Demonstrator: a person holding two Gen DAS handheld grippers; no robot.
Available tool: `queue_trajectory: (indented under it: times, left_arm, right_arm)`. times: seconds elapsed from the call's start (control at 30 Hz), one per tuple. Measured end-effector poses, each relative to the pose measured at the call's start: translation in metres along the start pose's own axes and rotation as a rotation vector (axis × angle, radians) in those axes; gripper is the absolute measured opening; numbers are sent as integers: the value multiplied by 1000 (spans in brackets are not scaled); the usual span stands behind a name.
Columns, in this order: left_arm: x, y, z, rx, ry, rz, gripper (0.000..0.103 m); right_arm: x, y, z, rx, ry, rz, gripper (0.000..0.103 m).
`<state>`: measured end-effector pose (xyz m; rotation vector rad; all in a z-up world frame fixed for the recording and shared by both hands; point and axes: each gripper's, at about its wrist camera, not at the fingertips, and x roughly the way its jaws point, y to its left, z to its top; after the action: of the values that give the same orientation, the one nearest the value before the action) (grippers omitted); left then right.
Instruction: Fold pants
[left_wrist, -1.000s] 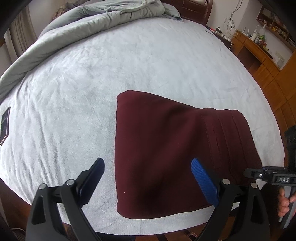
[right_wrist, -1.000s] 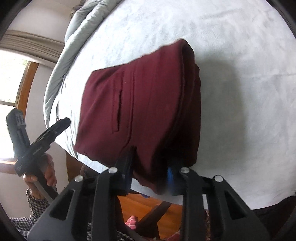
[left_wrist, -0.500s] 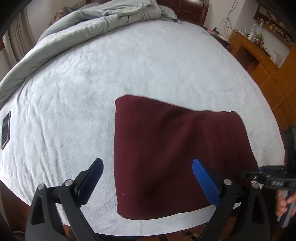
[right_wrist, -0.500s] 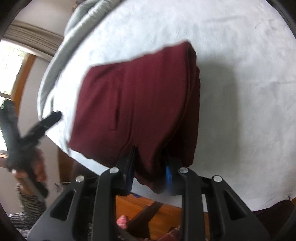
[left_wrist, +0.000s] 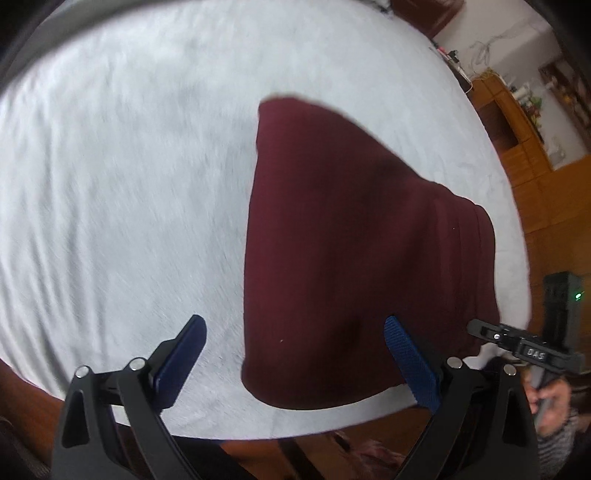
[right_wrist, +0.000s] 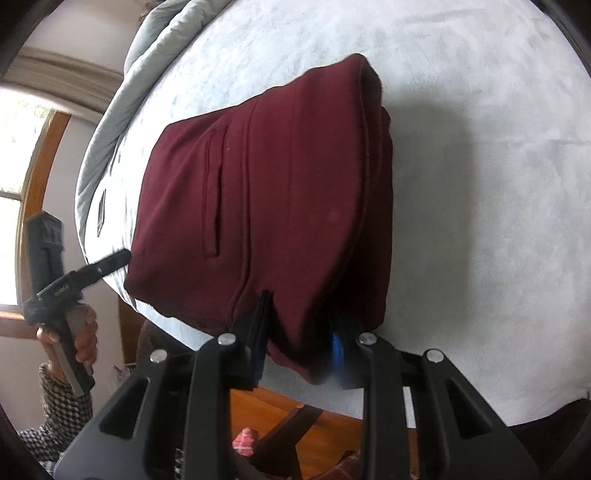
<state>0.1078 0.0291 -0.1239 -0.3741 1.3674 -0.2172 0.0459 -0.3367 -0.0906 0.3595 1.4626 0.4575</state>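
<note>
Folded maroon pants (left_wrist: 351, 240) lie on the white bed (left_wrist: 110, 184) near its front edge. My left gripper (left_wrist: 294, 321) hangs wide open just above the pants' near left corner, with the cloth's left edge between its blue fingers (left_wrist: 406, 354), not touching. My right gripper (right_wrist: 299, 314) is shut on the near right corner of the pants (right_wrist: 277, 192), pinching the thick stack of layers and holding it slightly raised. The right view also shows a back pocket slit and, at the left, the left gripper (right_wrist: 110, 264) held by a hand (right_wrist: 85, 336).
A grey duvet (right_wrist: 122, 110) is bunched along the far side of the bed (right_wrist: 480, 184). A dark flat phone (right_wrist: 101, 212) lies near the bed's left edge. Wooden floor (right_wrist: 288, 417) shows below the front edge, and wooden cabinets (left_wrist: 524, 147) stand at the right.
My left gripper has dropped and rolled, coming closer to the pants' near left corner, still open. The right gripper keeps its grip on the right corner, almost still.
</note>
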Motion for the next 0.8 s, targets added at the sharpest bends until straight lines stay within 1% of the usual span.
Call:
queue_trajectory:
  times: [0.03,0.07,0.1,0.17,0.23,0.37,0.47,0.57,0.63,0.67,0.7,0.8]
  left_arm:
    - [4,4,0,-15,21,-7,97]
    - [7,5,1,-11,36,-22,97]
    - [8,6,2,-7,40,-29,97]
    - [12,10,5,-12,47,-43,97]
    - [14,15,8,-29,58,-76,97]
    - [21,27,15,-66,87,-138,97]
    - [29,30,18,-61,121,-172,97]
    - [33,33,18,-68,136,-196,97]
    - [34,34,17,-75,142,-218,97]
    - [35,34,16,-78,147,-225,97]
    - [35,34,16,-76,154,-233,97]
    - [42,27,11,-51,181,-264,97]
  right_arm:
    - [-3,0,0,-1,-2,10,31]
    - [-6,1,-1,-9,-7,12,43]
    - [-11,2,-1,-8,-18,4,51]
    - [-24,1,-3,-13,-42,20,50]
    - [-36,0,-6,-12,-66,35,50]
    - [-55,-8,-9,-11,-94,28,51]
    - [-61,-14,-10,4,-103,18,53]
    - [-63,-22,-11,16,-102,22,57]
    - [-59,-25,-10,19,-92,27,57]
    - [-58,-28,-9,20,-87,33,58]
    - [-55,-30,-8,29,-81,38,63]
    - [-46,-37,-5,54,-63,68,72]
